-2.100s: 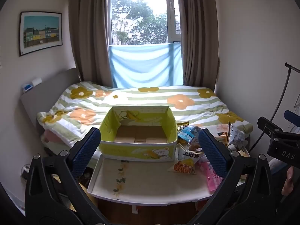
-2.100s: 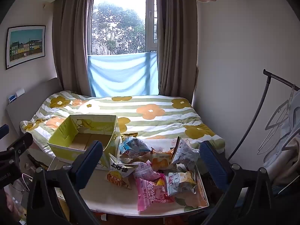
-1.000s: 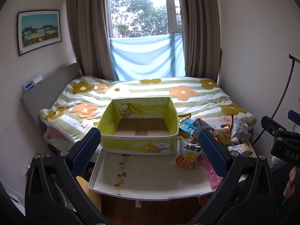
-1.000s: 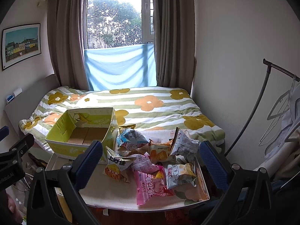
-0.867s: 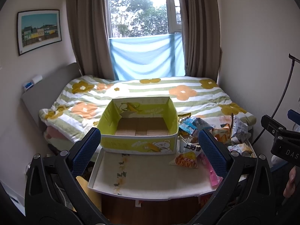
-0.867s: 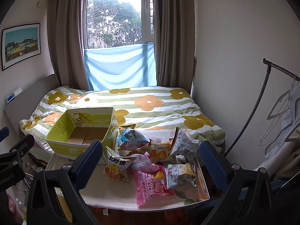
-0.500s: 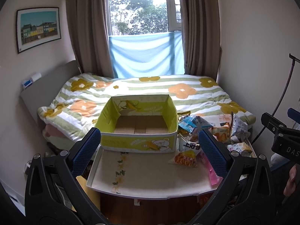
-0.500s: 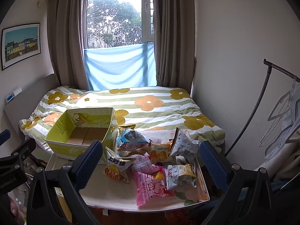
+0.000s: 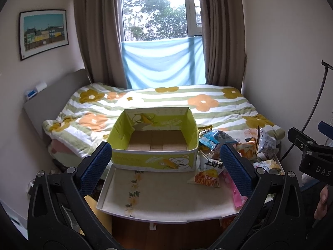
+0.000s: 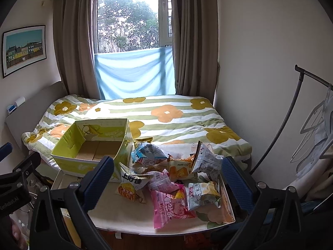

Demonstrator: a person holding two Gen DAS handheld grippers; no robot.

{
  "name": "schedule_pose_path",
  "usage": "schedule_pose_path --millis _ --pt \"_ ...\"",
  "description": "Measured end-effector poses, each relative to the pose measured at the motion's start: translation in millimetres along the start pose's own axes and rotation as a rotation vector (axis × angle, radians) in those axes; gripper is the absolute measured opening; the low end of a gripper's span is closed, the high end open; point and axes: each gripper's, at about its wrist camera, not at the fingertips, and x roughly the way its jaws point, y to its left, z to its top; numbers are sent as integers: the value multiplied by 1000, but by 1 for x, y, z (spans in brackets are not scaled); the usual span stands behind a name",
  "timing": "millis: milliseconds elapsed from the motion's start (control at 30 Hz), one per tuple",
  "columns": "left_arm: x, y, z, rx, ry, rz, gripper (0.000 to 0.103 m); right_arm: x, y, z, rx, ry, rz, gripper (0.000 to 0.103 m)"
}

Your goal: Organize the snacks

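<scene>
An empty yellow-green cardboard box [image 9: 154,141] stands at the back left of a small white table [image 9: 162,195]; it also shows in the right wrist view [image 10: 91,145]. Several snack packets lie in a heap right of it: an orange-and-white packet [image 10: 130,184], a pink packet [image 10: 169,205], a blue packet [image 10: 146,153], a grey-white packet [image 10: 205,159]. My left gripper [image 9: 165,167] is open and empty, held back from the table's front edge. My right gripper [image 10: 167,179] is open and empty, before the heap.
A bed with a flowered striped quilt [image 10: 166,116] lies behind the table, under a curtained window. A clothes rack with hangers [image 10: 312,120] stands at the right wall. The floor shows below the table's front edge.
Both grippers have drifted slightly; the table and box sit a little higher in the left wrist view. Nothing was taken hold of or moved on the table.
</scene>
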Motion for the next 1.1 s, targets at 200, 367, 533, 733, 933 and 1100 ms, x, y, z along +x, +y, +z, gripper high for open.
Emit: schedule_pose_path --millis 200,367,533,733,933,1100 --pt "-1 -1 1 4 -6 3 103 0 1 0 -1 1 0 103" --pt "-2 0 1 3 -6 4 103 0 2 0 -2 0 0 103" --pt "-3 2 1 -1 -4 6 103 0 2 0 -1 2 1 103" --pt "-2 5 1 -11 -3 -6 103 0 3 -2 -1 3 3 103" --pt "-1 9 1 -17 4 -17 103 0 3 -1 0 4 3 103" --pt "2 9 1 -18 10 -24 103 0 2 -1 -1 2 1 103"
